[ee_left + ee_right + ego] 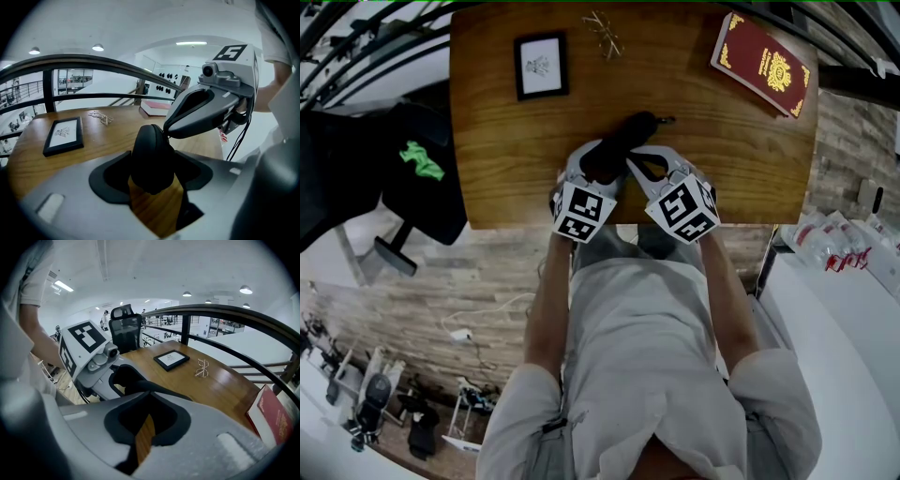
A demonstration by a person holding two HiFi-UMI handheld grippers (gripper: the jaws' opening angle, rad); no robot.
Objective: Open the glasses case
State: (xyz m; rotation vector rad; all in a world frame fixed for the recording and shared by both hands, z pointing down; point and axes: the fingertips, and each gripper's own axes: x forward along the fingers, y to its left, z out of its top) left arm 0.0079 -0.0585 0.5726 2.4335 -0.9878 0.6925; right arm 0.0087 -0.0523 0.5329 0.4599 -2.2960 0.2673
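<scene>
Centrally, near the front edge of the wooden surface, lay the black glasses case, closed, its long axis running obliquely away from the person. The left tool was set wide and clamped on the near end of the case; in the left gripper view the rounded end stood squarely between the two dark pads and filled the space between them. The right tool met the case from the other side, its tips against the case's flank just beyond the left tool's hold. Its jaws stood narrow, a thin strip of bare wood showing between the pads, and nothing lay between them. Farther back on the surface, well apart from the case, lay a framed picture, a pair of folded spectacles and a red booklet.
</scene>
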